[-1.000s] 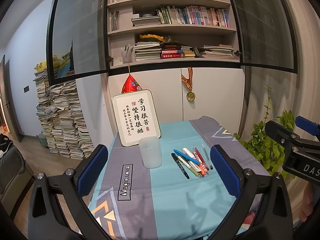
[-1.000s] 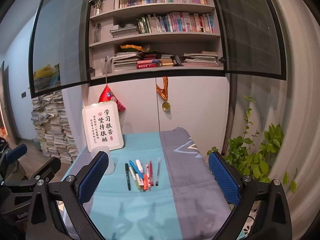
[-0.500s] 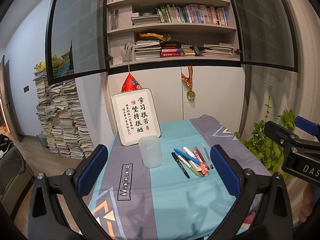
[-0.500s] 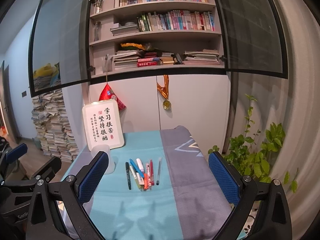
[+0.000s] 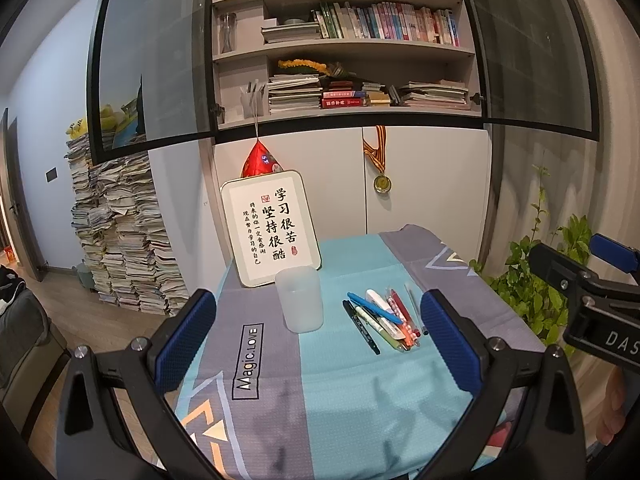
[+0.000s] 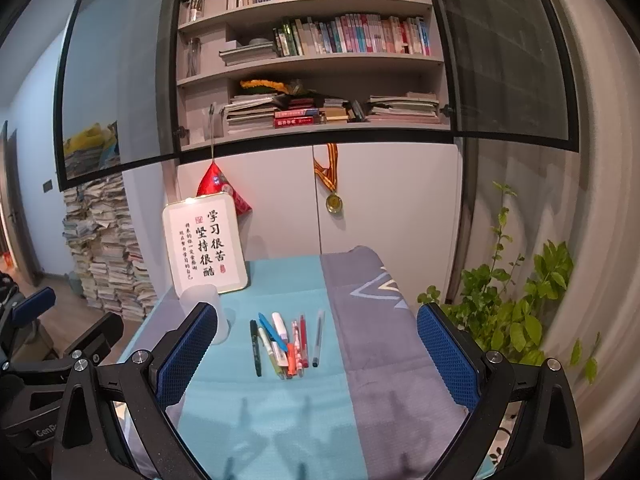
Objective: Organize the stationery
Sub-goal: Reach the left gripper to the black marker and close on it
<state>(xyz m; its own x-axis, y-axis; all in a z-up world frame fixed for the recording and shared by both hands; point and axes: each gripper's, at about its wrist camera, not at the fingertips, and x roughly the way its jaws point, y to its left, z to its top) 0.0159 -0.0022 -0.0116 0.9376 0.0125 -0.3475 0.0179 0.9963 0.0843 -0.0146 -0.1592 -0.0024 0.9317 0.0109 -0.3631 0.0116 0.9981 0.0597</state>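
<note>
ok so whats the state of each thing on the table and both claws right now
cup: upright, looks empty
pens: loose pile, lying flat on the cloth, right of the cup
sign: propped, leaning back
left claw: open, holding nothing
right claw: open, holding nothing

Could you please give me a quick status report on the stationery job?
Left gripper and right gripper open, empty, above the near table edge. Pens loose on the cloth beside the empty cup. Nothing in the way.
</note>
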